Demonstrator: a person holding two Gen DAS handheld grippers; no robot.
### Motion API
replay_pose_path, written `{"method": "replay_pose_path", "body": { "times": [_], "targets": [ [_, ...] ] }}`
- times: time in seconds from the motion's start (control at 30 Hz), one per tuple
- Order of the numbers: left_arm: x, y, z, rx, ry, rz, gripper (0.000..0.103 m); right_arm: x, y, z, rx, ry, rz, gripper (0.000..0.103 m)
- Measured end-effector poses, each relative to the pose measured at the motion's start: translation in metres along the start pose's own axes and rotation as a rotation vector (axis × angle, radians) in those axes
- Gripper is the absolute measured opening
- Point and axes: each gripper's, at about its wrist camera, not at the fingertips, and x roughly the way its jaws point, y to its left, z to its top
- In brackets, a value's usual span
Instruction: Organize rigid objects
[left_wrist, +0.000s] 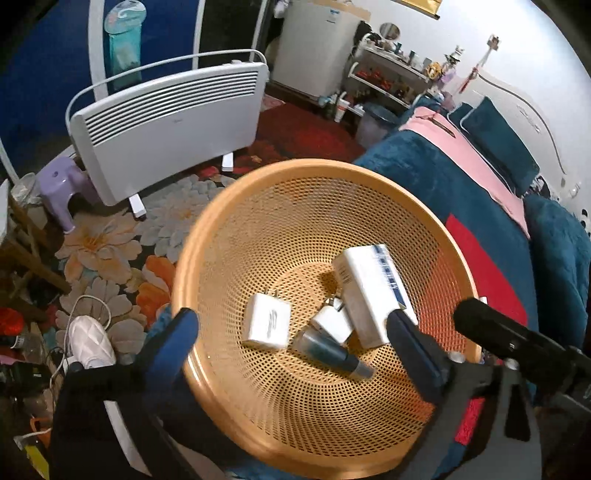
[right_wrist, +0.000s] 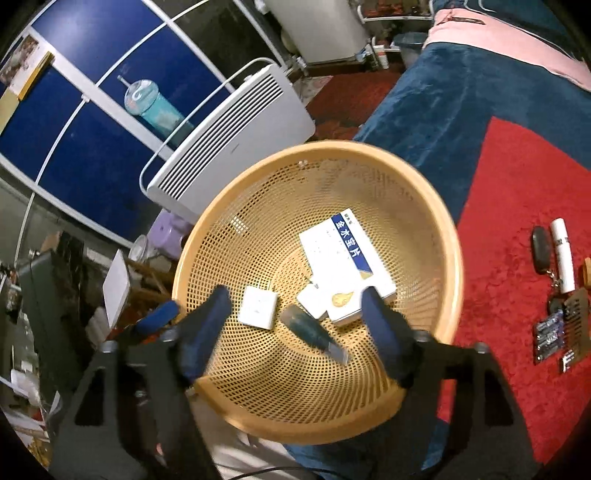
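An orange mesh basket (left_wrist: 221, 236) (right_wrist: 424, 192) sits on the bed edge. Inside lie a white box with a blue stripe (left_wrist: 369, 291) (right_wrist: 343, 258), a white charger plug (left_wrist: 266, 325) (right_wrist: 258, 308), a smaller white adapter (left_wrist: 330, 325) (right_wrist: 312, 301) and a teal cylindrical object with a grey tip (left_wrist: 332, 352) (right_wrist: 314, 334). My left gripper (left_wrist: 291, 339) is open over the basket's near side, empty. My right gripper (right_wrist: 295, 314) is open above the teal object, empty; its finger also shows in the left wrist view (left_wrist: 491, 326).
On the red blanket (right_wrist: 517, 206) right of the basket lie a black key fob (right_wrist: 541, 249), a white tube (right_wrist: 563, 254), a wooden comb (right_wrist: 574, 306) and battery packs (right_wrist: 550, 334). A white heater (left_wrist: 166, 122) and a purple stool (left_wrist: 62, 184) stand on the floral rug.
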Motion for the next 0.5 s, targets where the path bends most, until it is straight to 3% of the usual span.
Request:
{"method": "replay_pose_path", "body": {
  "times": [0.07,0.3,0.5],
  "targets": [
    [-0.004,-0.001,-0.001,0.005,0.002,0.017,0.102,-0.001,-0.002,-0.001,0.005,0.011,-0.005,0.094],
    [-0.01,0.0,-0.011,0.011,0.035,0.081,0.102,0.005,0.005,-0.009,-0.052,0.072,-0.077,0.097],
    [-0.012,0.004,-0.014,0.002,0.041,0.087,0.102,0.008,0.005,-0.014,-0.084,0.089,-0.099,0.101]
  ]
}}
